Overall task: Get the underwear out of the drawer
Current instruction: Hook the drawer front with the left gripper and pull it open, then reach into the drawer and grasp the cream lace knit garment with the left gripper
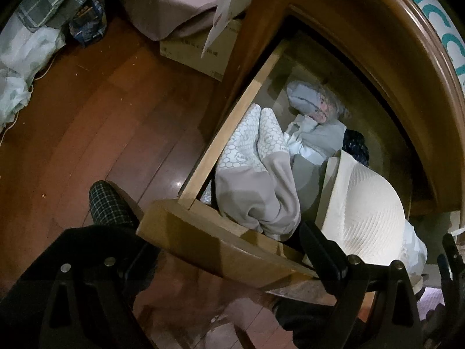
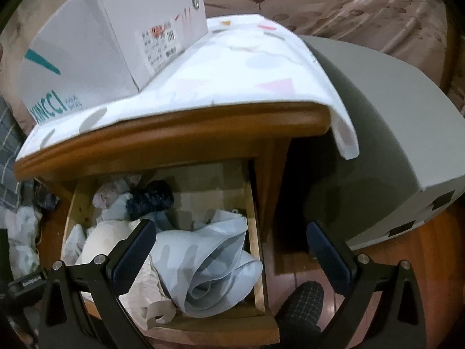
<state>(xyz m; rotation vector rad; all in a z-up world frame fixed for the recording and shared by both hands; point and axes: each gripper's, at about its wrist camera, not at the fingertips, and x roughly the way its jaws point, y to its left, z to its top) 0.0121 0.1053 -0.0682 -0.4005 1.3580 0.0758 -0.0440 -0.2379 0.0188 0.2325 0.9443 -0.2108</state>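
Open wooden drawer (image 1: 229, 122) holding folded underwear (image 1: 255, 157) and a white ribbed bundle (image 1: 360, 203); left gripper (image 1: 221, 250) spread wide above its front.

The white box (image 2: 96, 46) reads "XINCCI"; its label (image 2: 158, 45) shows "38".

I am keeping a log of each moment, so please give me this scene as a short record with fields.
drawer: pulled open, full of folded clothes
front right item: pale blue rolled garment
back item: dark patterned roll
left item: grey garment with honeycomb print
nightstand top: white cloth under a box
left gripper: open, holding nothing
right gripper: open, above the drawer
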